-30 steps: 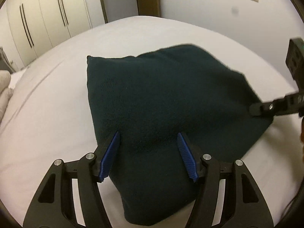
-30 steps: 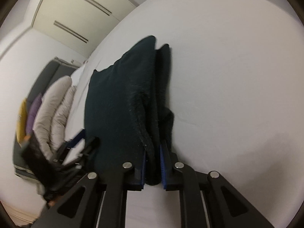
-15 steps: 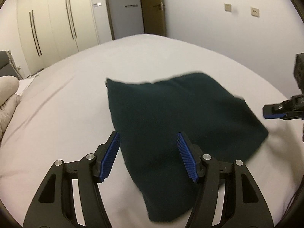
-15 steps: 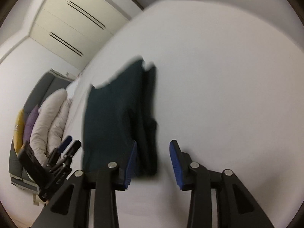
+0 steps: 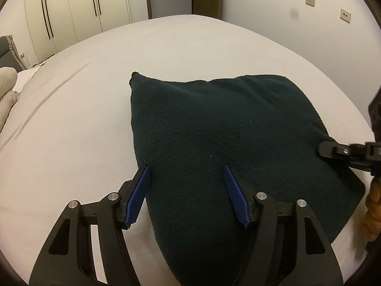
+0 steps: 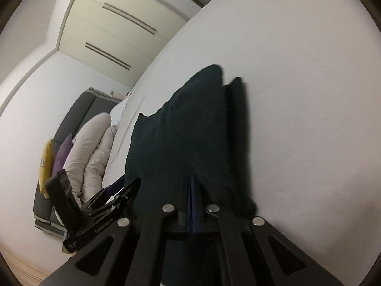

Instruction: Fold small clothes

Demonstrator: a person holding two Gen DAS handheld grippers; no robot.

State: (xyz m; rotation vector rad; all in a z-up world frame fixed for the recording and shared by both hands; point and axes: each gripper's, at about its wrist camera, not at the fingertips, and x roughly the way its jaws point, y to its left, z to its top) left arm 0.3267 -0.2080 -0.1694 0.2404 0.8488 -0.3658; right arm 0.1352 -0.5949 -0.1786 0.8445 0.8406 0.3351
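Cloth: the dark green cloth (image 5: 226, 143) is lying folded on the white bed (image 5: 95, 76), right of centre.
Right gripper (image 6: 193, 190): jaws now closing tight on the cloth's edge at 3 o'clock; half a second ago they were apart.
Left gripper (image 5: 185, 190): jaws still spreading wide over the cloth's near corner, at 6 o'clock, gripping nothing.
Pillows (image 6: 90, 152): lying at 9 o'clock.

right gripper (image 6: 192, 190) had let go half a second back, now it's pinched onto the dark cloth (image 5: 228, 143) edge again; left gripper (image 5: 188, 190) moved closer in.
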